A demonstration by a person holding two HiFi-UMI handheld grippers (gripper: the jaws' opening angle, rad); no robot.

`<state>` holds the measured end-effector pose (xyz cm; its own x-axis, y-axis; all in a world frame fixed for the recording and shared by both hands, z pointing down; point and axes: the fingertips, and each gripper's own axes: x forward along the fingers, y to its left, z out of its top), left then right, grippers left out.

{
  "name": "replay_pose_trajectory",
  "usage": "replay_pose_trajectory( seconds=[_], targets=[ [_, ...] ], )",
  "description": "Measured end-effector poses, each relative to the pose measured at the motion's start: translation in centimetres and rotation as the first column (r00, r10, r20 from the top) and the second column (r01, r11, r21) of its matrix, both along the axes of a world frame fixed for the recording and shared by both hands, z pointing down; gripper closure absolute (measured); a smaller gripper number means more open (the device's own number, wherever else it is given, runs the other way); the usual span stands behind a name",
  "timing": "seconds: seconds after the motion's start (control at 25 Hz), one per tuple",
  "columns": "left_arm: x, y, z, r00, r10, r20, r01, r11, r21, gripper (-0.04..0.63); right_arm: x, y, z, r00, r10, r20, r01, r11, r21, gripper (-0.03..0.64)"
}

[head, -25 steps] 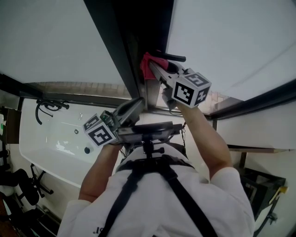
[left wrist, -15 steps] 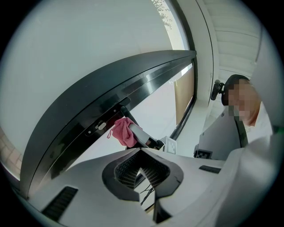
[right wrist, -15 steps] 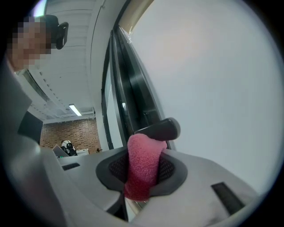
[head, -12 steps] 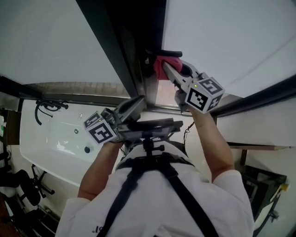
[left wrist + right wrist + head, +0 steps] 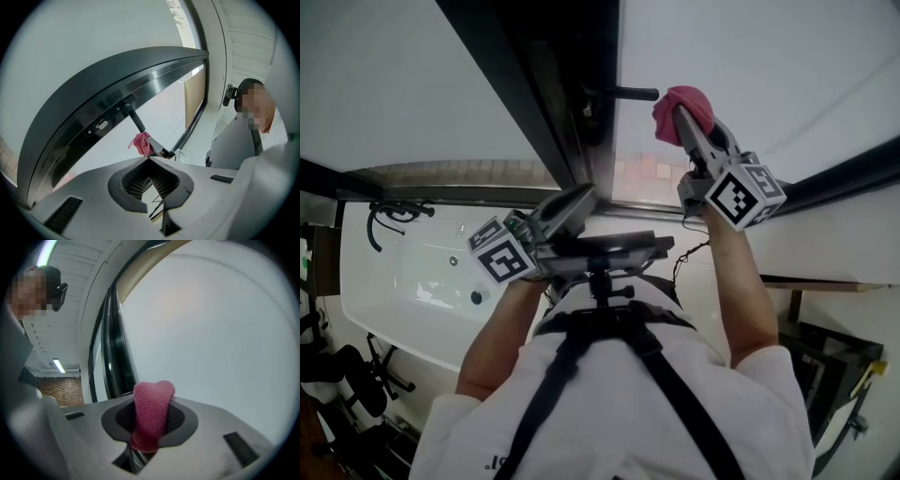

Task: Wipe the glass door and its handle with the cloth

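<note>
Before a large glass door [image 5: 759, 66] in a dark frame [image 5: 534, 84], the left gripper [image 5: 581, 199] is hovering low, jaws together and empty, while the right gripper [image 5: 686, 120] is clamping a pink cloth [image 5: 682, 101] lengthwise along its jaws, just beside the sideways-pointing handle [image 5: 623, 93].

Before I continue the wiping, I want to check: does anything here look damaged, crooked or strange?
Nothing stands out. The pink cloth is clamped in the right gripper, and the door handle looks straight and whole.
</note>
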<state>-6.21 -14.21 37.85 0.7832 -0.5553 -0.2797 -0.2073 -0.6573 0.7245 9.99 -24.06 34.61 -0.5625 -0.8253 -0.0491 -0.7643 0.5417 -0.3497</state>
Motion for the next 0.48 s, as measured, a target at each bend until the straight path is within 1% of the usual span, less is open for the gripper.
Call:
replay_pose_trajectory(
  seconds=[0.12,0.24,0.36,0.48],
  targets=[
    [0.5,0.3,0.1,1.000,0.013,0.004,-0.013,1.000,-0.002,0.603,1.1,1.4,0.6,1.000,0.026,0.010,-0.026,1.000,-0.017,0.525],
    [2.4,1.0,-0.1,1.000,0.023,0.017,-0.024,1.000,0.003,0.603,2.4,3.9,1.8,1.000,0.022,-0.003,-0.022,0.999,-0.031,0.523],
    [3.0,1.4,0.3,0.999,0.032,0.021,-0.032,0.999,-0.002,0.603,2.2,6.0,3.4,1.000,0.018,-0.014,-0.018,0.999,-0.039,0.519],
    [3.3,1.7,0.7,0.999,0.041,0.024,-0.041,0.999,-0.013,0.603,1.6,7.7,5.4,0.999,0.016,-0.045,-0.020,0.997,-0.074,0.518]
  ],
)
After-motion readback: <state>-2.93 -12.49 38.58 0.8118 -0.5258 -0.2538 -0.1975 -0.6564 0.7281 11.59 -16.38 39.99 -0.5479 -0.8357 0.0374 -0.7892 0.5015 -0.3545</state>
